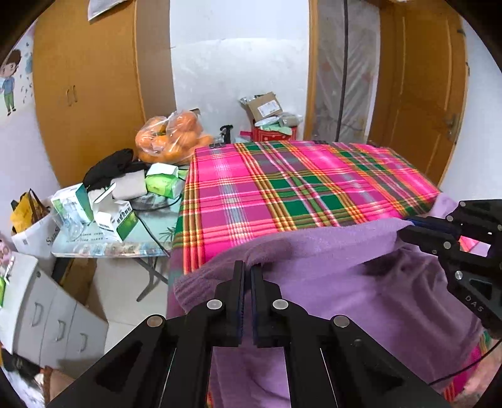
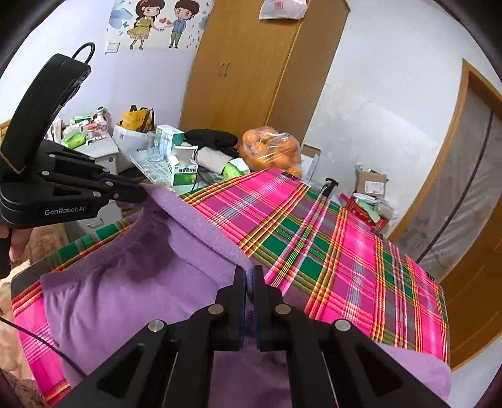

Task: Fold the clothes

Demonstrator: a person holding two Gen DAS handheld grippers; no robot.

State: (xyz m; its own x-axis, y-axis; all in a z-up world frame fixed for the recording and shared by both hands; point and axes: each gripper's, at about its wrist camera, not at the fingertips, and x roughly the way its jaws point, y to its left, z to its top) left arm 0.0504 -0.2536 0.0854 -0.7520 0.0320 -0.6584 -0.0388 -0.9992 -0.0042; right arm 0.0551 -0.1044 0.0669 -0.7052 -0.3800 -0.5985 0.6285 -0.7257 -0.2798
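A table spread with a pink-and-green plaid cloth stands in a white-walled room with one tall wooden wardrobe. One soft purple fleece garment drapes over the table's near edge. The left gripper and right gripper are each clamped on its raised hem. Only the right wrist view shows the cartoon couple wall sticker entire.

A bag of oranges sits beside green boxes.
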